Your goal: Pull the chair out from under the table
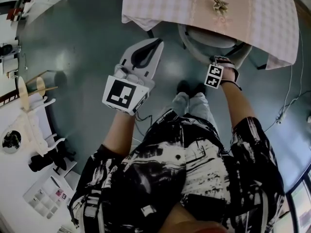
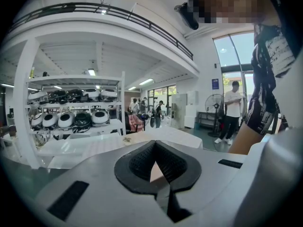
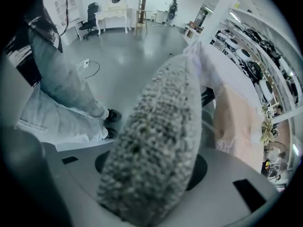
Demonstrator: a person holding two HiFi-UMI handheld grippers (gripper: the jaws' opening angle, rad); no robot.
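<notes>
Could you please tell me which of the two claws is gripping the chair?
The right claw: it is clamped on the chair's grey woolly backrest, while the left claw hangs in the air, shut and empty.

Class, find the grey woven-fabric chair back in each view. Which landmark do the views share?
Head view: grey woven-fabric chair back at the top, just right of centre.
Left gripper view: not in it.
Right gripper view: it fills the centre, close up.
Shared landmark: pink checked tablecloth.

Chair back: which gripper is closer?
Right. The right gripper clamps the chair back at its top; the left gripper hangs apart, off to its left over the floor.
</notes>
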